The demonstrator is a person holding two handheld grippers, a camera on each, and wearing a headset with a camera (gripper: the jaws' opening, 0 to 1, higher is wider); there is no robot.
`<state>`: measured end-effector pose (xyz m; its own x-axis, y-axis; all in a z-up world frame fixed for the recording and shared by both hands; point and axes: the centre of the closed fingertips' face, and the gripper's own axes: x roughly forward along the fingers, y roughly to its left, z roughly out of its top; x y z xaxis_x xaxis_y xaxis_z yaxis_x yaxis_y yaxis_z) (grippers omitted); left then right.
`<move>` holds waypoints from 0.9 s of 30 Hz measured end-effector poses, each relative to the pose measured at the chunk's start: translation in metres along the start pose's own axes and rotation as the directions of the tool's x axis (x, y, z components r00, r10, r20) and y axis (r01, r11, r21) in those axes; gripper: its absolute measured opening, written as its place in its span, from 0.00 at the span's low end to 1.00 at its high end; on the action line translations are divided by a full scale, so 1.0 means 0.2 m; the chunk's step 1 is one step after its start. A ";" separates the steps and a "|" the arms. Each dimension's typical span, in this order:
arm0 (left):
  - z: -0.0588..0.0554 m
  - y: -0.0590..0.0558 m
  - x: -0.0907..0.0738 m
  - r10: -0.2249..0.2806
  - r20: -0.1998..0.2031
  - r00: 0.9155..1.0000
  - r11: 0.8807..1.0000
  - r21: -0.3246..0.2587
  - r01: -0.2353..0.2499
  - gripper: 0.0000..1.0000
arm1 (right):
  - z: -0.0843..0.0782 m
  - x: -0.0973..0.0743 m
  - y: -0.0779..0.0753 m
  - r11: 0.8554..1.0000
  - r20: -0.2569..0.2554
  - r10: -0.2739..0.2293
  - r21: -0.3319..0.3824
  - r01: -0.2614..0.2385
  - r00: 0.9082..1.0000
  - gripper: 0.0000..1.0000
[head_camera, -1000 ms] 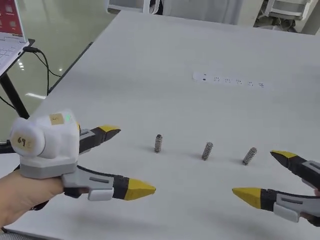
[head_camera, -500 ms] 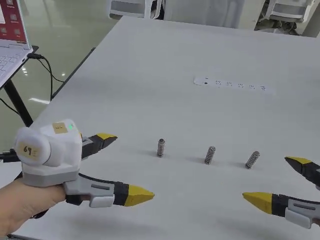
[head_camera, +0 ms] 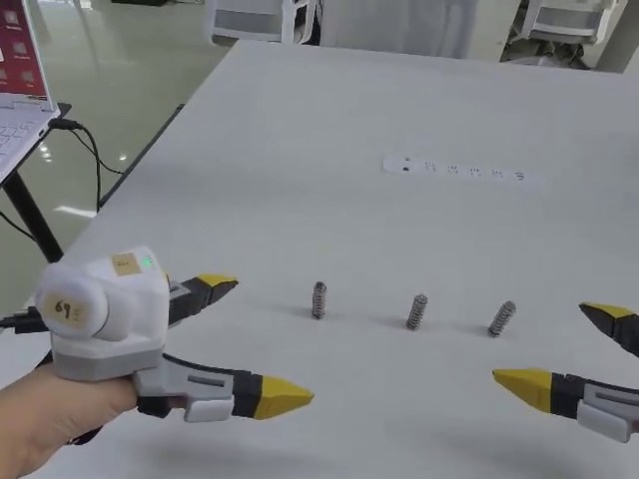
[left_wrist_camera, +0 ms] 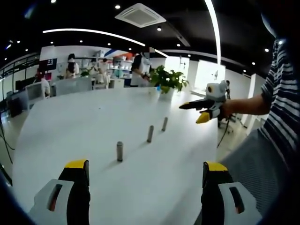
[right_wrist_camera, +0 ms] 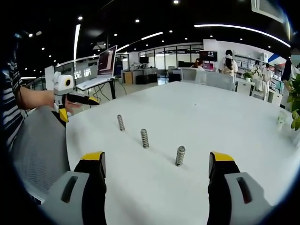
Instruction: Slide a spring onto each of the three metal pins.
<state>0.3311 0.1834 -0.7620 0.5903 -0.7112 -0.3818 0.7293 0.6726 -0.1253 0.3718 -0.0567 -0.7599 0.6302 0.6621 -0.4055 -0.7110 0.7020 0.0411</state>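
Three short metal pins stand in a row on the white table, each with a coil spring around it: the left one (head_camera: pixel 319 300), the middle one (head_camera: pixel 416 312) and the right one (head_camera: pixel 501 319). The same row runs away from the left gripper view as the near spring (left_wrist_camera: pixel 119 151), mid spring (left_wrist_camera: pixel 150 133) and far spring (left_wrist_camera: pixel 164 123), and across the right gripper view (right_wrist_camera: pixel 180 155), (right_wrist_camera: pixel 145 138), (right_wrist_camera: pixel 121 122). My left gripper (head_camera: pixel 250 341) (left_wrist_camera: pixel 145 165) stands open left of the row, holding nothing. My right gripper (head_camera: pixel 561 345) (right_wrist_camera: pixel 157 156) stands open and empty to the right of it.
A flush power strip (head_camera: pixel 454 168) lies in the table (head_camera: pixel 300 150) behind the pins. An open laptop (head_camera: pixel 15 90) on a stand with a black cable (head_camera: pixel 95 140) sits off the table's left edge. Chairs (head_camera: pixel 255 20) stand at the far end.
The head camera tilted, so the whole scene sits a little lower. My right gripper has drawn back slightly to the right, away from the springs. The left gripper is almost unmoved.
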 end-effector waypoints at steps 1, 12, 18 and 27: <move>0.00 0.00 0.00 0.000 -0.001 1.000 1.000 -0.001 0.000 0.98 | 0.00 0.00 0.00 1.000 0.001 -0.002 0.001 0.002 1.000 0.91; 0.01 0.00 0.02 0.005 0.001 1.000 1.000 0.004 -0.005 0.98 | 0.00 -0.01 -0.01 1.000 0.003 -0.006 0.003 0.006 1.000 0.93; 0.00 0.00 0.02 0.011 0.002 1.000 1.000 0.004 -0.011 0.98 | -0.01 -0.02 0.00 1.000 0.005 0.000 -0.006 0.000 1.000 0.95; -0.02 0.02 0.00 0.022 -0.005 1.000 1.000 0.014 -0.021 0.98 | -0.03 -0.01 0.00 1.000 -0.005 0.004 0.002 -0.004 1.000 0.96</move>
<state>0.3314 0.1871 -0.7664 0.6042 -0.6955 -0.3888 0.7212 0.6848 -0.1043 0.3689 -0.0607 -0.7648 0.6256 0.6636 -0.4101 -0.7129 0.6999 0.0449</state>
